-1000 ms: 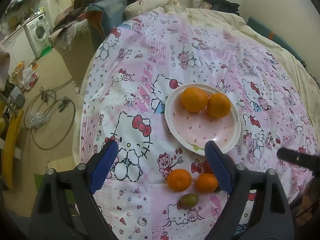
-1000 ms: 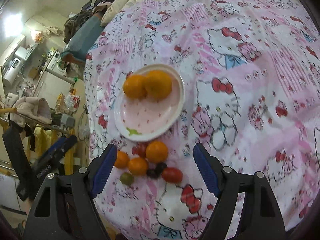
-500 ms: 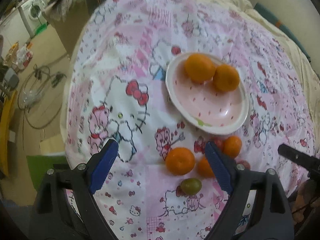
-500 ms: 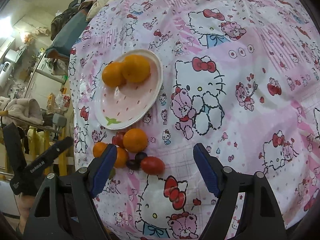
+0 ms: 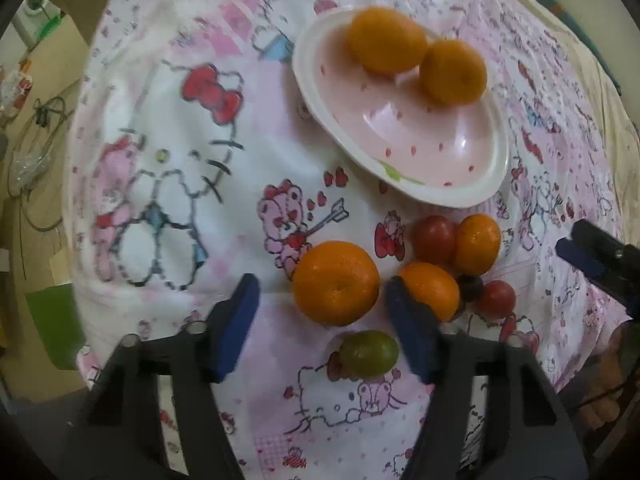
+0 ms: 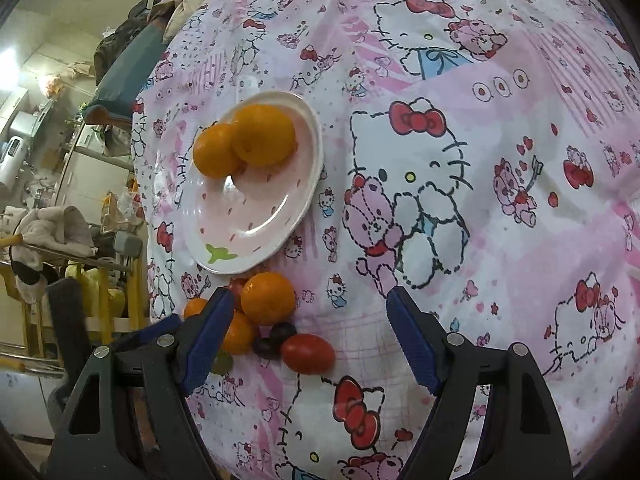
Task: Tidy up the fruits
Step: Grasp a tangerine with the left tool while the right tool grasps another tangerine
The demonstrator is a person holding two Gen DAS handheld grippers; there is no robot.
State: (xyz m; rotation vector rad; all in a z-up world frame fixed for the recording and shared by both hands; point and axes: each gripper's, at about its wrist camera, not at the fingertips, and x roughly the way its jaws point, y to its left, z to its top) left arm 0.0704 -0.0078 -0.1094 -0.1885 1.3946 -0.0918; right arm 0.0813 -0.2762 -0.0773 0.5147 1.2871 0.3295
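Observation:
A pink plate [image 5: 420, 140] [image 6: 248, 216] on the quilt holds two oranges [image 5: 386, 38] [image 6: 262, 134]. In front of it lies a cluster of loose fruit: a big mandarin [image 5: 336, 282], two smaller mandarins [image 5: 430, 288], red tomatoes [image 5: 434, 238] [image 6: 308, 352], a dark grape [image 5: 470, 286] and a green fruit [image 5: 370, 352]. My left gripper [image 5: 320, 292] points down over the cluster. Its jaws are closing with the big mandarin between them, and the pads do not press it. My right gripper [image 6: 310, 300] hovers open beside a mandarin [image 6: 268, 298], holding nothing.
The Hello Kitty quilt [image 5: 180, 160] covers a bed whose edge drops off on the left to a floor with cables [image 5: 36, 120]. Shelves and piled clothes [image 6: 52, 232] stand beyond that edge. A finger of the right gripper [image 5: 592, 256] shows at the cluster's right.
My left gripper has sunk toward the loose fruit and tipped downward, and its jaws have narrowed around the big mandarin. The right gripper has come somewhat lower, jaws unchanged.

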